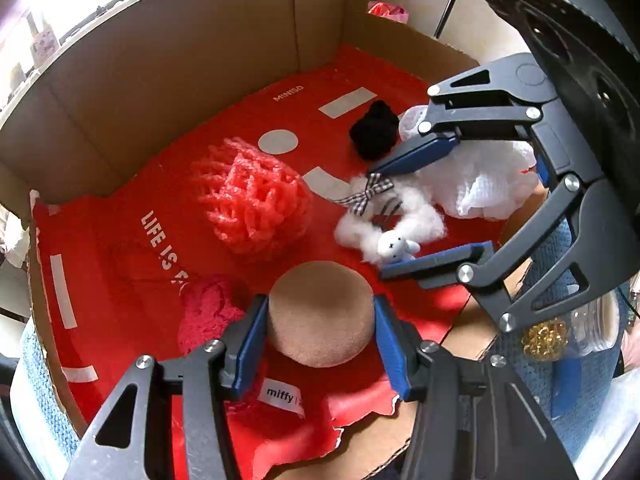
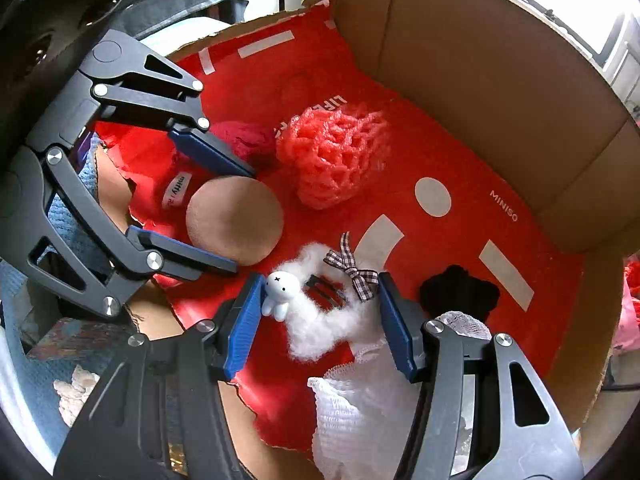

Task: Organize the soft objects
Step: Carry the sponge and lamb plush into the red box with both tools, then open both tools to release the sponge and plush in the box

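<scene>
Sponge puff: the tan round sponge (image 1: 320, 312) sits on the red bag (image 1: 132, 236) in the cardboard box (image 1: 168, 64); we judge it light and squashy, best pinched across its flanks.
Left gripper (image 1: 320, 340): jaws apart, straddling the sponge; we cannot tell whether they touch.
Fluffy hair clip (image 2: 320, 312): at 4 o'clock of the sponge, wispy, with a small hard rabbit (image 2: 276, 290).
Right gripper (image 2: 320, 320): jaws apart around the clip.
Neighbours: pink foam net (image 1: 252, 204) at 11 o'clock of the sponge.
</scene>
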`<action>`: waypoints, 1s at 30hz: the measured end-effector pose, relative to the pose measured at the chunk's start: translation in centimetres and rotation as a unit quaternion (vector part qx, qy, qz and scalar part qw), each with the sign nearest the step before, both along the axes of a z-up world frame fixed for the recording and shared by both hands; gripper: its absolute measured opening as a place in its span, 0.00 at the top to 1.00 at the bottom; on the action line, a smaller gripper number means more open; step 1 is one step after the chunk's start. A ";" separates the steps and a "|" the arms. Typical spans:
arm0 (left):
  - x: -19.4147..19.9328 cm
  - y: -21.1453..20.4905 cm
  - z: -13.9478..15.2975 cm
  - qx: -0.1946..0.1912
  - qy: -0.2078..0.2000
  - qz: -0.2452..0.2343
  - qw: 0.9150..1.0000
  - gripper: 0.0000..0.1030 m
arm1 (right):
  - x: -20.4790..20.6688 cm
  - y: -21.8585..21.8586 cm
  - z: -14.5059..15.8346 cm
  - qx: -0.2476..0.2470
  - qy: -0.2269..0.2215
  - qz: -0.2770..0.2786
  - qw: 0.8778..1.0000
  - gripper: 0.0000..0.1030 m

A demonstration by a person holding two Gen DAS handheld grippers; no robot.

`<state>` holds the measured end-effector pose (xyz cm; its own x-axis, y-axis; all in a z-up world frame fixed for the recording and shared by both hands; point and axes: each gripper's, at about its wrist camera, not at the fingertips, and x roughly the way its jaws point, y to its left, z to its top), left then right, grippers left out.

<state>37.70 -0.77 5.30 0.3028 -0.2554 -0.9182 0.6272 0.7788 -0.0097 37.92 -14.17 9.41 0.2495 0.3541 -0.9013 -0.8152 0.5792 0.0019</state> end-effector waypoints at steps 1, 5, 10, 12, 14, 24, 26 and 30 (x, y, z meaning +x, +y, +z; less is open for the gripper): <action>0.0 -0.1 -0.1 0.002 -0.002 -0.001 1.000 0.48 | 0.1 0.1 -0.1 -0.001 0.000 0.001 1.000 0.47; -0.4 -0.1 -0.3 0.000 0.001 -0.005 1.000 0.47 | -0.1 -0.1 -0.2 -0.003 0.001 0.002 1.000 0.47; -0.5 -0.1 -0.7 0.001 0.000 -0.006 1.000 0.45 | 0.5 0.8 -0.5 -0.004 0.006 0.002 1.000 0.46; -0.5 0.0 -0.7 0.000 0.002 -0.004 1.000 0.41 | 0.6 0.9 -0.5 -0.002 0.007 0.002 1.000 0.46; -0.5 0.1 -0.6 -0.002 0.000 -0.003 1.000 0.36 | 0.7 0.9 -0.4 0.002 0.009 0.001 1.000 0.45; -0.9 1.3 0.8 -0.025 -0.007 0.018 0.999 0.30 | 0.2 0.2 0.8 0.015 0.003 -0.010 1.000 0.42; -1.1 1.7 1.4 -0.034 -0.011 0.024 0.999 0.28 | -0.2 -0.1 1.6 0.024 -0.003 -0.014 1.000 0.42; -2.1 2.5 3.0 -0.052 -0.029 0.040 0.997 0.21 | -1.2 -1.1 3.4 0.041 -0.014 -0.029 0.999 0.35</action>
